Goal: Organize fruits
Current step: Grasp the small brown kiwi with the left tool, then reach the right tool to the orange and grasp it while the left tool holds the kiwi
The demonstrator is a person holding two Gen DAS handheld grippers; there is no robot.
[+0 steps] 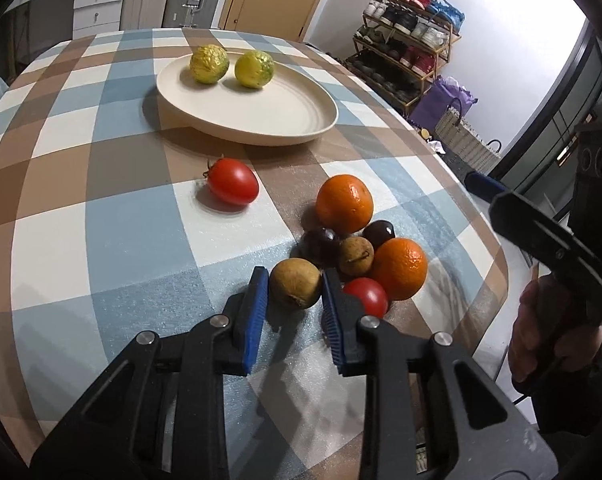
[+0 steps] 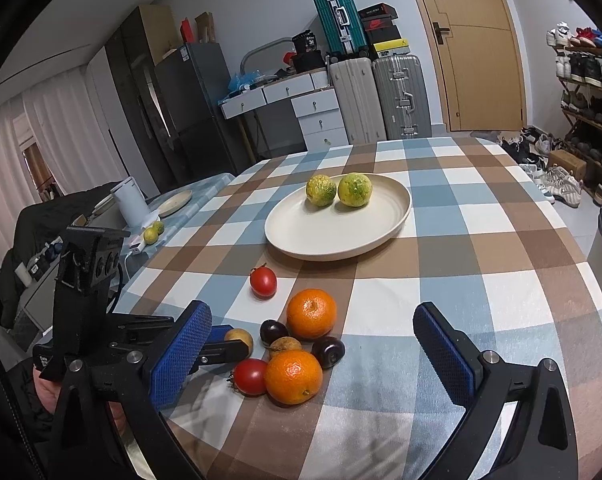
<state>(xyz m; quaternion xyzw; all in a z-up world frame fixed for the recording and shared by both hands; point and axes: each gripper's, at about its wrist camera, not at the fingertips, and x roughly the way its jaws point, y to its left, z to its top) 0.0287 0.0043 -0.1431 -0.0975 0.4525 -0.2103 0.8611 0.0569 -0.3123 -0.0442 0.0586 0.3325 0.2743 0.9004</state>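
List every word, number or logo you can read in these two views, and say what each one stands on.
"38": on the small black item on the white drawer unit.
Swoosh logo, no words: on the red and black shoebox above the suitcases.
Print on the other stacked boxes and on the left gripper's body: too small to read.

1. The left gripper [image 1: 295, 286] tilts steeply downward; its blue-padded jaws have closed in and clamp a small brown fruit [image 1: 296, 282] from both sides
2. The right gripper [image 2: 313, 354] tilts down less steeply; its jaws stand wide apart with nothing gripped
3. A hand [image 1: 557, 334] grips the right gripper's handle
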